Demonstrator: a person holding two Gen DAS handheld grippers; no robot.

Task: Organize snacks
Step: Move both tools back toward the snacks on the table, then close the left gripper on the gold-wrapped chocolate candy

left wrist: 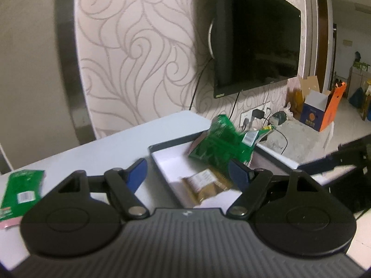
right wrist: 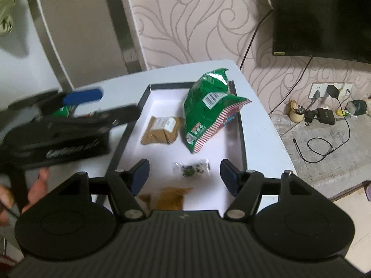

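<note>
A white bench [right wrist: 259, 125] is set against a swirl-patterned wall [right wrist: 185, 23], below a dark TV [right wrist: 324, 11]. On the bench a shallow black-rimmed tray [right wrist: 241, 125] is placed, white inside. In the tray a green bag [right wrist: 206, 111] is propped near the far right corner, a brown pack [right wrist: 162, 129] is laid just left of it, a small clear packet [right wrist: 192, 169] is seen nearer, and a second brown pack [right wrist: 171, 198] lies at the near end. Another green bag [left wrist: 20, 190] is left flat on the bench, well apart from the tray on its left. The right tool [right wrist: 183, 176] is held over the tray's near end, jaws spread wide and empty. The left tool [left wrist: 187, 173] is likewise held wide apart with nothing gripped, beside the tray's left rim.
</note>
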